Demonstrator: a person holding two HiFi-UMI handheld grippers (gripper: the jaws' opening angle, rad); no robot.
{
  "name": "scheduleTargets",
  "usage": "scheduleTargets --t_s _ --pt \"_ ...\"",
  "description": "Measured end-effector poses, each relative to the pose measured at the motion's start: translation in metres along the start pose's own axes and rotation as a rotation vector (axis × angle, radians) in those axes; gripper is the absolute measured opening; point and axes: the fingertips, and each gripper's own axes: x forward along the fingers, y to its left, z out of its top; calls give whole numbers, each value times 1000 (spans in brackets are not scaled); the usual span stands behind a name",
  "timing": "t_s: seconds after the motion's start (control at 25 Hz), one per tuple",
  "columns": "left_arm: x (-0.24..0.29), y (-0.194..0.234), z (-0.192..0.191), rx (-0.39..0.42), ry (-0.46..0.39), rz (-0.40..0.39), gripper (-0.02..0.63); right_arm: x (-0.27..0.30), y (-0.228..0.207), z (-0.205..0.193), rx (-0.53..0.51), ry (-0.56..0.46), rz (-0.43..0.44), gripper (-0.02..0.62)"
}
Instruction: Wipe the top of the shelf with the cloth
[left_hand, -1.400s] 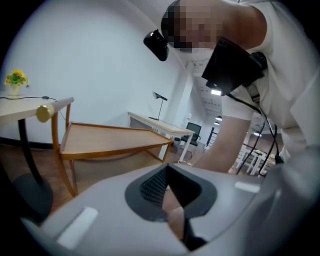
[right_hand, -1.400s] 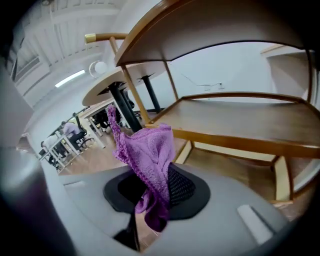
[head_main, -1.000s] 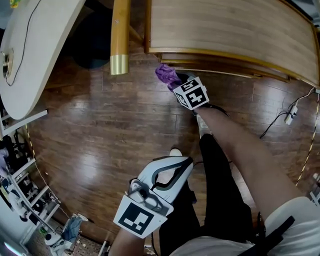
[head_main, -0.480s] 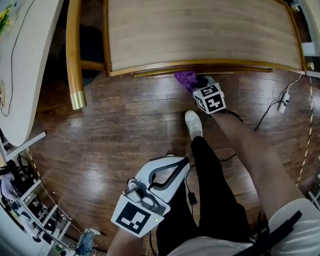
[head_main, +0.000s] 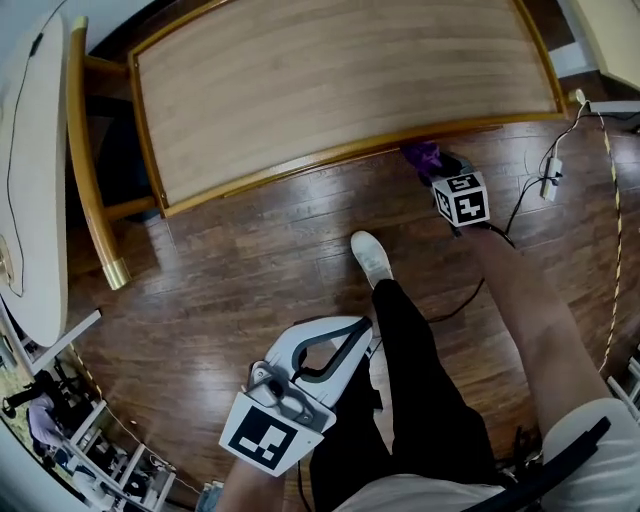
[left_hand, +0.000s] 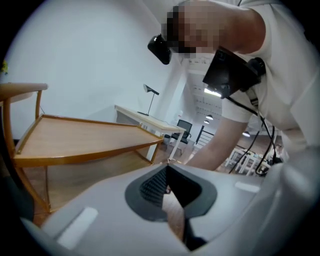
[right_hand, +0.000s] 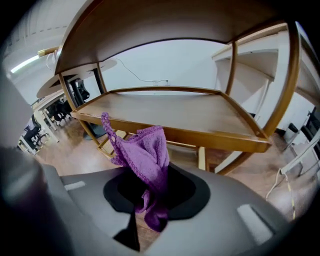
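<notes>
Wood floor (head_main: 230, 280) underfoot, with a long two-tier shelf (head_main: 340, 90) across the far side, its long axis running left to right.

Right gripper (head_main: 435, 168) at the shelf's front edge near its right end, lower than the top board, clenched on the cloth (head_main: 422, 154). Left gripper (head_main: 345, 340) well back from the shelf, tips together on nothing.

Judged step: the approach, with no wiping yet on the shelf top. Next move likely calls for a lift above the shelf's front edge, then laying the cloth flat on the top and sweeping along its length.

Cloth purple and bunched, long axis roughly upright, standing out of the jaws toward the shelf's lower tier, loose corner uppermost, clear of every board.
</notes>
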Motion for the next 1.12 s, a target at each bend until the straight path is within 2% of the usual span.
scheduleTargets --t_s 0.36,0.56,0.88,1.0,1.12 --pt "37 -7 17 23 20 -65 18 -51 -143 -32 103 29 -229 101" --pt "49 -8 22 31 39 -77 18 -67 -180 -36 127 34 -286 101" --pt "49 -14 39 77 31 -70 18 -88 -174 -50 141 59 -270 101" --pt "35 -27 42 106 35 -67 18 -118 -142 -66 168 52 -225 101" --pt "9 -46 46 117 15 -54 18 -165 -78 -75 168 17 -105 101"
